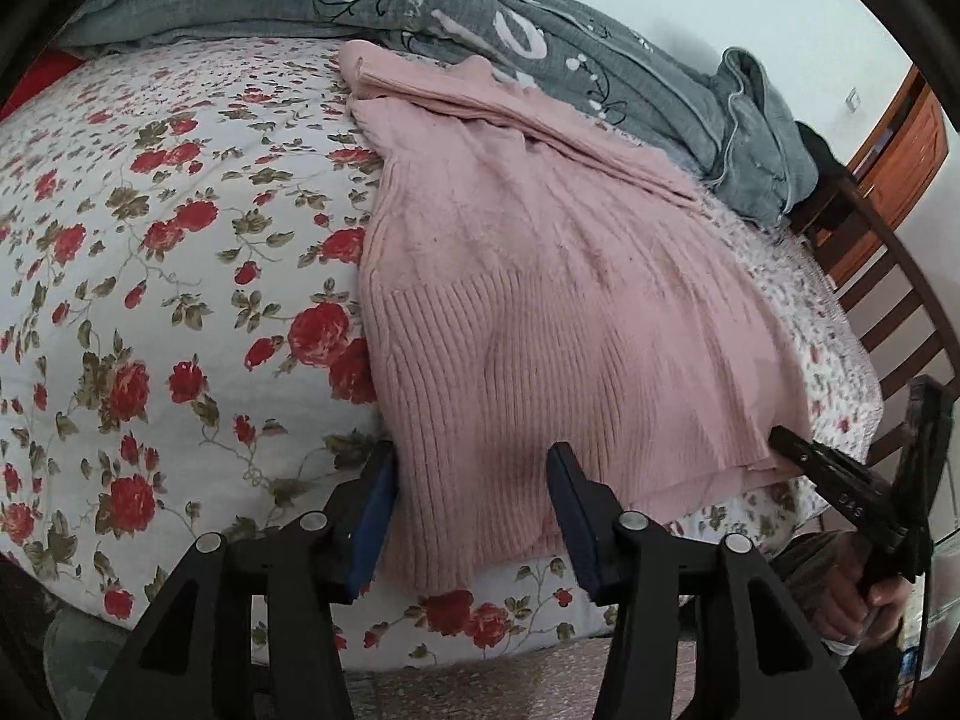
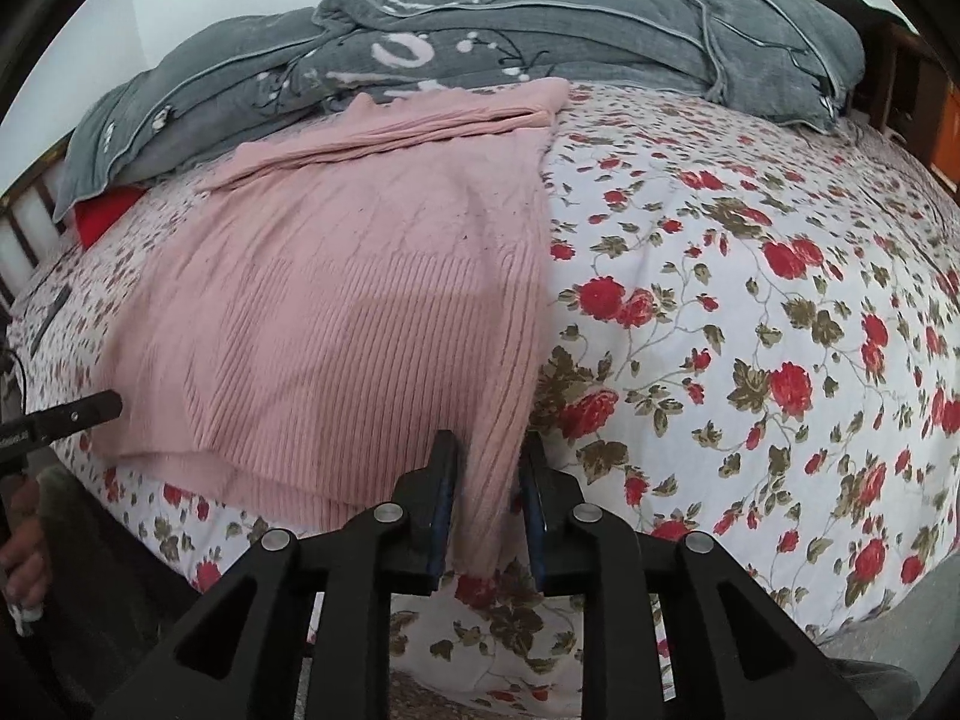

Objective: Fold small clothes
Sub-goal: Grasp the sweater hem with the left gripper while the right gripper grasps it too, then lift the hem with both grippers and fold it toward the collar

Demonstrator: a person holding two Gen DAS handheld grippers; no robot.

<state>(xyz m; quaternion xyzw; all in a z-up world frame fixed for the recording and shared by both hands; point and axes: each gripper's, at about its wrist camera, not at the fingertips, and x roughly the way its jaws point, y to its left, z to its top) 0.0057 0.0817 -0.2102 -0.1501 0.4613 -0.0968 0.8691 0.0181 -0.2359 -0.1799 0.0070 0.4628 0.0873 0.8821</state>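
Note:
A pink ribbed knit sweater lies flat on the floral bed sheet, its sleeves folded across the top. It also shows in the right wrist view. My left gripper is open, its fingers either side of the sweater's near left hem corner. My right gripper has its fingers close around the near right hem corner, the fabric between the pads; a small gap remains. The right gripper's tip shows at the hem in the left view.
A rumpled grey quilt lies along the far side of the bed, also in the right view. A wooden bed frame stands at the right. A red item sits under the quilt.

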